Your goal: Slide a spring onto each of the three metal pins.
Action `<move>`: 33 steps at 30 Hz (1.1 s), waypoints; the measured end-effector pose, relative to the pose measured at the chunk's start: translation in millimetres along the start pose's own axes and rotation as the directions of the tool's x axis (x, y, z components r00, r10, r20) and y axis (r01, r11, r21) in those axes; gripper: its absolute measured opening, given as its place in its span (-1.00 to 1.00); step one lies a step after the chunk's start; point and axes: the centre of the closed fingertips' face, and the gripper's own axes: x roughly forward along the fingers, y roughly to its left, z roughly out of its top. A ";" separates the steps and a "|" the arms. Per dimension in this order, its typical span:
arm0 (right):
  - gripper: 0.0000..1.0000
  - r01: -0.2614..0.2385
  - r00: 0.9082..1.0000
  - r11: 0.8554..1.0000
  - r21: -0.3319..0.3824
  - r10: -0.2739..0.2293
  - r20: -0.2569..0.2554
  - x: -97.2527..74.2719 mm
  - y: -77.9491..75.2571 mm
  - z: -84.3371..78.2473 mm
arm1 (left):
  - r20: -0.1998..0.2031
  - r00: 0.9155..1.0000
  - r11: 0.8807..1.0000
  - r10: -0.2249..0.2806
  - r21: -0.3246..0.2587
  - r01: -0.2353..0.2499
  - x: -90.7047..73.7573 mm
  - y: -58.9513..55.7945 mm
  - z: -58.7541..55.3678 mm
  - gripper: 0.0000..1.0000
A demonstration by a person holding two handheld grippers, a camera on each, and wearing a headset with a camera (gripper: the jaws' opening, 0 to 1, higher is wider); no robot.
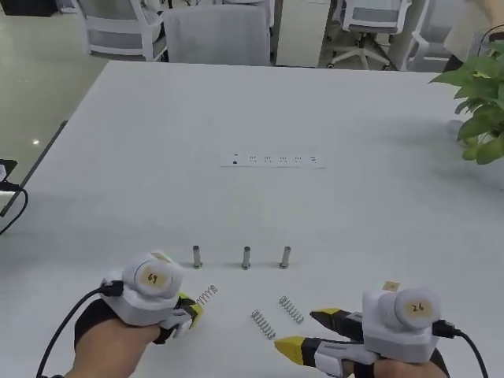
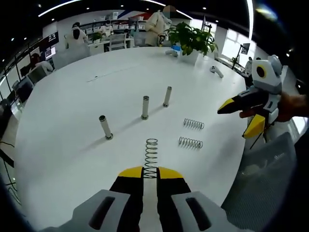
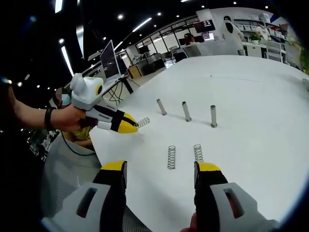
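The left hand-held gripper [image 2: 150, 170] has its jaws closed on the near end of the gripped spring [image 2: 151, 154], which sticks out ahead of the tips toward the row of pins. It is pinched only by its last coils, so it may droop, swing or buckle on meeting a pin top, and then pop free and roll across the desk [image 1: 315, 102]. Whether its far end rests on the desk or hangs just above it is hard to tell from these views.

The left pin [image 1: 197, 257], the middle pin [image 1: 246, 257] and the right pin [image 1: 285, 257] stand upright and bare, none yet carrying a spring. They look slim and free-standing, so a sideways nudge from a spring that comes in off-axis would likely tip one over.

The right hand-held gripper [image 1: 299, 331] sits with its jaws wide apart, holding nothing, at the near right. The left loose spring [image 1: 262, 324] and the right loose spring [image 1: 290, 309] lie on the desk just beyond its tips. A careless closing could flick one away or squash the coils. The two springs also lie close together, so picking up one could knock the other.
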 end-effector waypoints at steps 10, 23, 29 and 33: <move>0.05 -0.035 0.999 0.999 -0.007 0.035 0.002 13.6 7.5 9.5 | 0.031 0.999 1.000 -0.008 0.008 0.008 -14.5 -4.8 -0.1 -0.97; 0.01 -0.087 0.996 0.996 -0.029 0.087 0.001 26.4 21.4 20.6 | 0.079 0.997 0.999 -0.025 0.028 0.023 -27.7 -16.2 12.1 -0.97; -0.05 -0.110 0.994 0.994 -0.019 0.111 0.019 29.7 26.8 27.3 | 0.089 0.995 0.999 -0.033 0.036 0.030 -27.7 -21.5 16.4 -0.97; -0.07 -0.126 0.992 0.992 -0.007 0.126 0.026 35.5 31.1 31.5 | 0.097 0.994 0.998 -0.043 0.044 0.039 -28.0 -27.3 20.3 -0.97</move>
